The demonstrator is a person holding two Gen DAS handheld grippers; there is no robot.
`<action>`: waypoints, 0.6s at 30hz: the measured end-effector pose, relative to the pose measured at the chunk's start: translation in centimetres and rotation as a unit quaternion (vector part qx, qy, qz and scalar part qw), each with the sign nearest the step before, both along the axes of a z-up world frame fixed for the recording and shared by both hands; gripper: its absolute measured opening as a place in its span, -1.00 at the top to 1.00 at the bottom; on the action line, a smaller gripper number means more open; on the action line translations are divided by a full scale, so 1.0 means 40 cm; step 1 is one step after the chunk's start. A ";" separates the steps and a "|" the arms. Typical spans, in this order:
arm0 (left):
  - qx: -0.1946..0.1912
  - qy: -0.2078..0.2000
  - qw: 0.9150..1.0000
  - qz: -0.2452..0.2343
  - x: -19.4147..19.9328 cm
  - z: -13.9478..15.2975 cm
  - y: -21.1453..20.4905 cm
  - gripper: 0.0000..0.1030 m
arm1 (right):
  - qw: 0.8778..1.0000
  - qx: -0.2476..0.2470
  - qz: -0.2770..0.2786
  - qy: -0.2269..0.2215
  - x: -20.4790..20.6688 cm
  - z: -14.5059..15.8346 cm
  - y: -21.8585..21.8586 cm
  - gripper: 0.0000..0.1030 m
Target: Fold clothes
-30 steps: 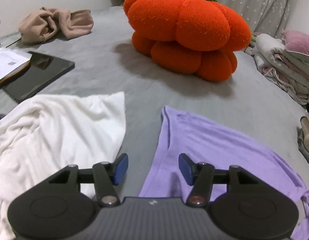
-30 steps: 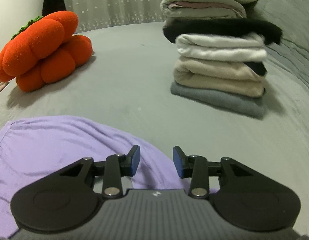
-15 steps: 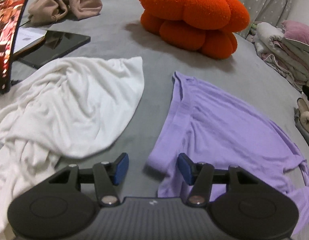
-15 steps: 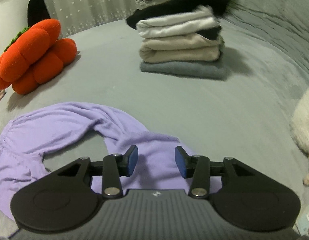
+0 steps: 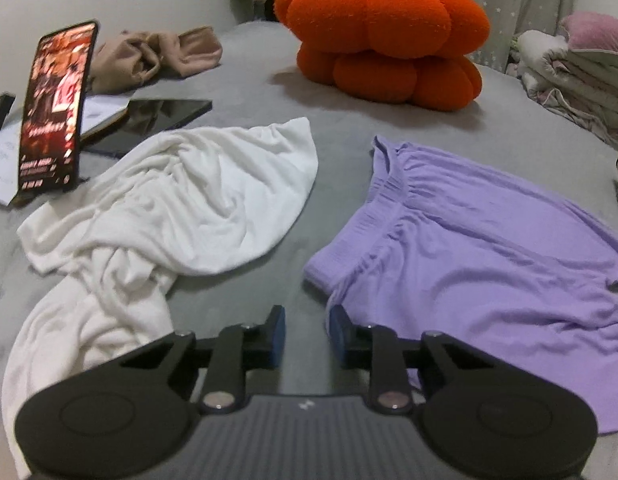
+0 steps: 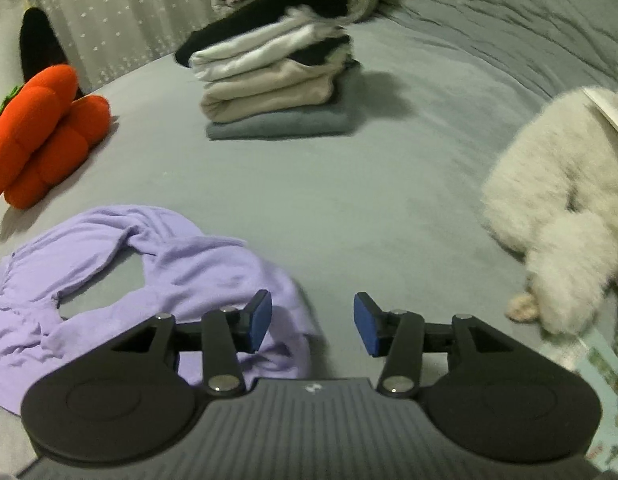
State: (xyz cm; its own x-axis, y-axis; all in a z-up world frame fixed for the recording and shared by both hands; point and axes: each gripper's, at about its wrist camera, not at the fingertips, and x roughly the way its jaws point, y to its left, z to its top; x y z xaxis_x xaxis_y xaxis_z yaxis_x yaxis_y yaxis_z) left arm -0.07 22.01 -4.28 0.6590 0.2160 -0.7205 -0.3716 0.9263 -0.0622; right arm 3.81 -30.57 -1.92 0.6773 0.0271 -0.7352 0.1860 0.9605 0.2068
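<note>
Purple trousers [image 5: 477, 240] lie spread on the grey bed, the gathered waistband toward the left; in the right wrist view the purple trousers [image 6: 157, 264] show a curled leg. A crumpled white garment [image 5: 169, 216] lies to their left. My left gripper [image 5: 306, 334] hovers open over bare bed just short of the waistband's near corner, holding nothing. My right gripper [image 6: 312, 322] is open and empty, its left finger above the trouser leg's near edge.
An orange pumpkin cushion [image 5: 383, 36] sits at the back. A propped phone [image 5: 55, 112], a dark tablet [image 5: 157, 118] and a beige cloth [image 5: 157, 56] stand at left. A stack of folded clothes [image 6: 277, 80] and a fluffy white item [image 6: 565, 216] lie to the right.
Both grippers pulled back from the trousers, so more of the bed shows. The left jaws narrowed a little; the right jaws widened. The fluffy item came further into the right view.
</note>
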 end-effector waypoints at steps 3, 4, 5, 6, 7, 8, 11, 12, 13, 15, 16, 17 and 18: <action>-0.045 -0.006 0.999 0.002 -0.023 0.009 0.002 0.47 | 1.000 0.019 -0.006 -0.006 -0.037 0.011 -0.028 0.03; -0.061 -0.008 0.998 0.003 -0.031 0.012 0.003 0.46 | 1.000 0.029 -0.005 -0.007 -0.049 0.013 -0.034 0.03; -0.076 -0.010 0.997 0.004 -0.039 0.014 0.003 0.44 | 0.999 0.040 -0.004 -0.007 -0.060 0.012 -0.037 0.03; -0.091 -0.012 0.996 0.004 -0.047 0.017 0.003 0.43 | 0.999 0.050 -0.005 -0.007 -0.070 0.011 -0.039 0.03; -0.107 -0.014 0.994 0.005 -0.054 0.019 0.003 0.42 | 0.998 0.058 -0.006 -0.007 -0.079 0.010 -0.040 0.03; -0.122 -0.016 0.992 0.005 -0.062 0.022 0.004 0.40 | 0.998 0.065 -0.008 -0.009 -0.086 0.009 -0.041 0.03; -0.168 -0.022 0.985 0.007 -0.085 0.030 0.005 0.36 | 0.997 0.077 -0.013 -0.016 -0.099 0.007 -0.039 0.03; -0.181 -0.021 0.983 0.006 -0.085 0.024 -0.001 0.36 | 0.997 0.075 -0.013 -0.017 -0.098 0.005 -0.035 0.03; -0.188 -0.019 0.982 0.005 -0.082 0.017 -0.010 0.36 | 0.997 0.073 -0.012 -0.017 -0.094 0.001 -0.031 0.03; -0.198 -0.013 0.980 0.006 -0.078 -0.001 -0.026 0.36 | 0.998 0.068 -0.010 -0.017 -0.084 -0.010 -0.023 0.03; -0.199 -0.013 0.980 0.009 -0.077 -0.010 -0.033 0.36 | 0.998 0.064 -0.010 -0.017 -0.078 -0.015 -0.020 0.03; -0.196 -0.015 0.981 0.012 -0.076 -0.014 -0.039 0.36 | 0.998 0.059 -0.008 -0.018 -0.072 -0.019 -0.016 0.03; -0.192 -0.017 0.981 0.014 -0.076 -0.018 -0.045 0.37 | 0.999 0.051 -0.005 -0.017 -0.067 -0.023 -0.011 0.03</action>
